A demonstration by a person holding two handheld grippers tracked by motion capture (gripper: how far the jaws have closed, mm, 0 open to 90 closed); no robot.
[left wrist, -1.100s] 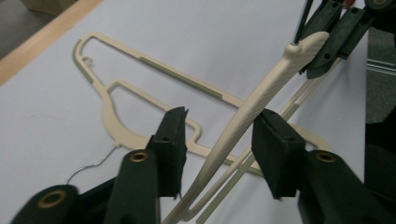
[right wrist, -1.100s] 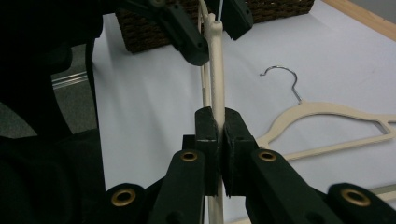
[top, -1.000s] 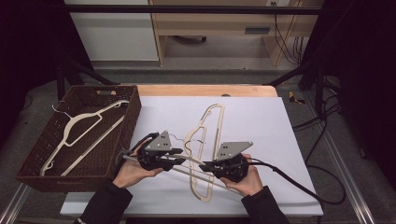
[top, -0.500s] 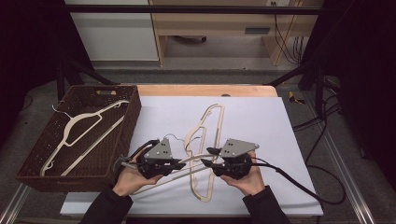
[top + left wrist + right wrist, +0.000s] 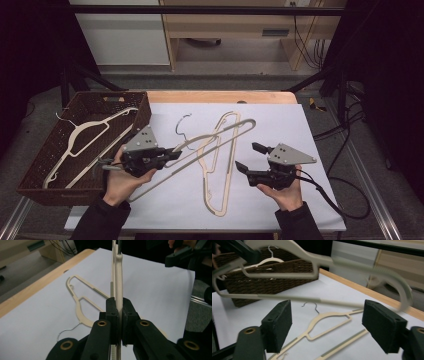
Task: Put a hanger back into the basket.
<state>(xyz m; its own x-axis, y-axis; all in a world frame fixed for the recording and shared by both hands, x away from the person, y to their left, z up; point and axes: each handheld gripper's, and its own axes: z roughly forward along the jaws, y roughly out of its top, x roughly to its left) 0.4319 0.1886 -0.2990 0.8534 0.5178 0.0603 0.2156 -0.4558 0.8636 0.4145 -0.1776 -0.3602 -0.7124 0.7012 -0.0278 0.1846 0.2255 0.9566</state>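
While the left gripper (image 5: pixel 172 152) is clamped tight on the lifted hanger (image 5: pixel 220 134), that hanger is seen raised off the white table sheet (image 5: pixel 280 125) and slanting across it, its far shoulder toward the table's far side; in the left gripper view its bar (image 5: pixel 119 285) is pinched edge-on between the pressed pads. Compared with a second ago, the hanger is no longer gripped by both tools; the right gripper (image 5: pixel 250 156) has just been opening, its jaws are now spread wide with nothing between them, and it is drawn off to the right. In the right gripper view the lifted hanger (image 5: pixel 317 262) passes above and beyond the open pads, clear of them. It is judged that the hanger has been handed over to the left hand alone, and that carriage to the wicker basket (image 5: pixel 40 165) is the likely next step.

A second beige hanger (image 5: pixel 216 165) is left flat on the sheet, directly beneath the lifted one; another hanger (image 5: pixel 82 137) is already lying in the basket. The basket's near wall (image 5: pixel 142 112) stands just beside the left gripper and is judged the one obstruction to be cleared; the long trailing end could catch on it.
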